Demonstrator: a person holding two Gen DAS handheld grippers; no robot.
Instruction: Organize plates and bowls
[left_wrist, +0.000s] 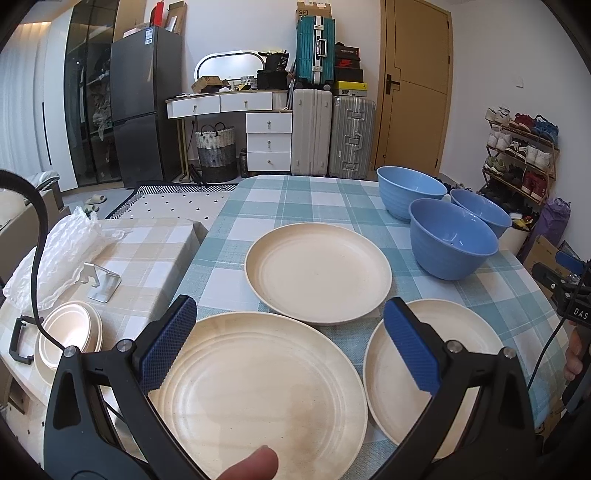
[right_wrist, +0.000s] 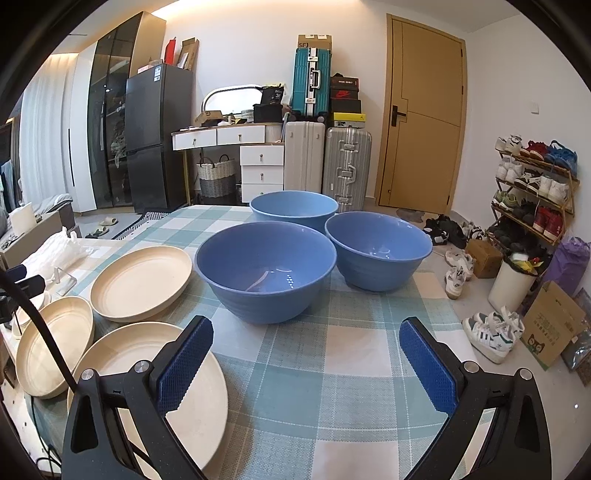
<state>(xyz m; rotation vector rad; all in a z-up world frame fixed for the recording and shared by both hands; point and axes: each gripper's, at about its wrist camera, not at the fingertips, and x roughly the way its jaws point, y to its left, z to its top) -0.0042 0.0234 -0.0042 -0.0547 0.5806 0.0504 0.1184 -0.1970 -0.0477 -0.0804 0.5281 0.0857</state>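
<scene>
Three cream plates lie on the checked tablecloth: a near one (left_wrist: 258, 384), a far one (left_wrist: 317, 273) and a right one (left_wrist: 424, 369). Three blue bowls (left_wrist: 450, 240) stand upright at the back right; the nearest (right_wrist: 266, 273) is in front of the right gripper. My left gripper (left_wrist: 291, 343) is open and empty above the near plate. My right gripper (right_wrist: 306, 362) is open and empty above the cloth, with the right plate (right_wrist: 147, 384) under its left finger.
A side table (left_wrist: 155, 251) on the left holds stacked cream dishes (left_wrist: 70, 336), a metal stand (left_wrist: 103, 284) and plastic wrap. The table's right edge (right_wrist: 447, 295) drops to shoes, boxes and a shoe rack (right_wrist: 535, 192). Suitcases and a dresser stand behind.
</scene>
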